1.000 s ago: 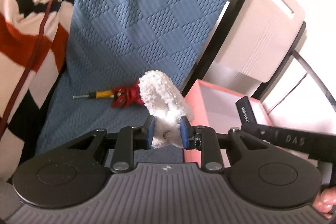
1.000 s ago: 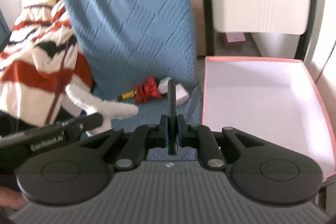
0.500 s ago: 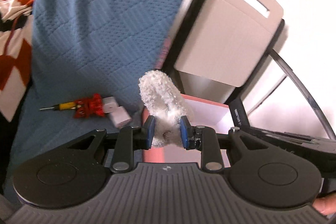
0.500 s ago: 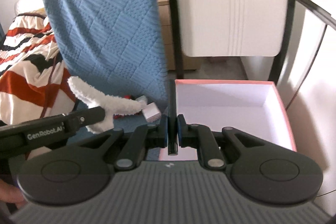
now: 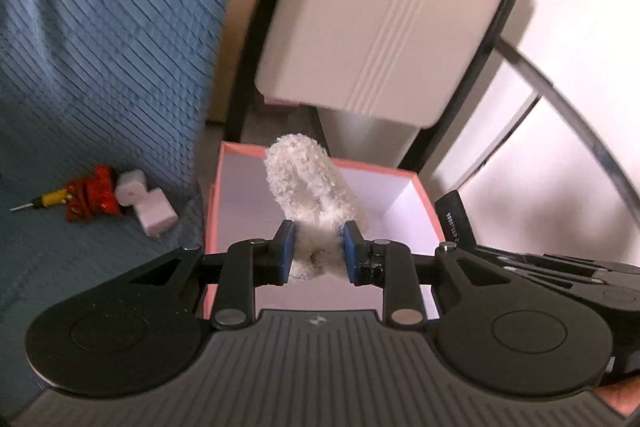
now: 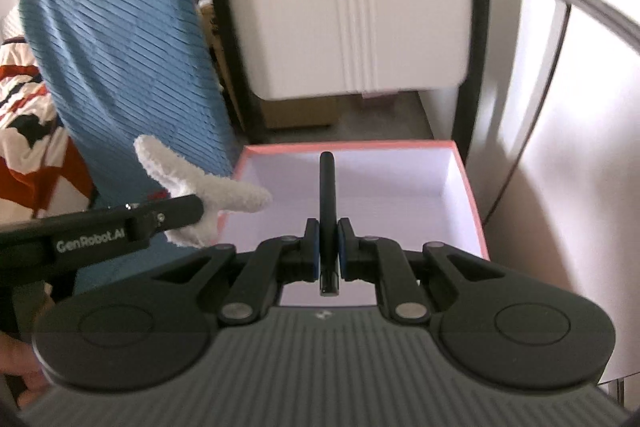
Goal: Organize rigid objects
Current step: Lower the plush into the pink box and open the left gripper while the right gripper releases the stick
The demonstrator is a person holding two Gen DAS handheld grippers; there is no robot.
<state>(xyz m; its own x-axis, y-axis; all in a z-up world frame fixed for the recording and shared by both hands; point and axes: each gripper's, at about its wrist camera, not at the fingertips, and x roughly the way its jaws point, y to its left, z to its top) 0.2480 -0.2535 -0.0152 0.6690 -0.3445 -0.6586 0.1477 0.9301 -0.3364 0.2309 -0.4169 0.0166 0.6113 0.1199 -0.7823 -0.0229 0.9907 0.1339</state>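
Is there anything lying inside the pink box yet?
No, the pink box shows only its bare white floor; the fluffy white item and the black stick are held above it.

Bright daylight, pretty washed out on the white wall (image 5: 580,27) at right, near blown. Motion blur all over the backgrounds: stripy smear on the blue quilt (image 5: 100,47), soft edges on the chair back (image 6: 352,7). Sharp only up close on the gripper bodies. Heavy fisheye bending toward the rims. Soft shadows inside the pink box (image 6: 400,187), nothing harsh. Slightly dim along the bottom.
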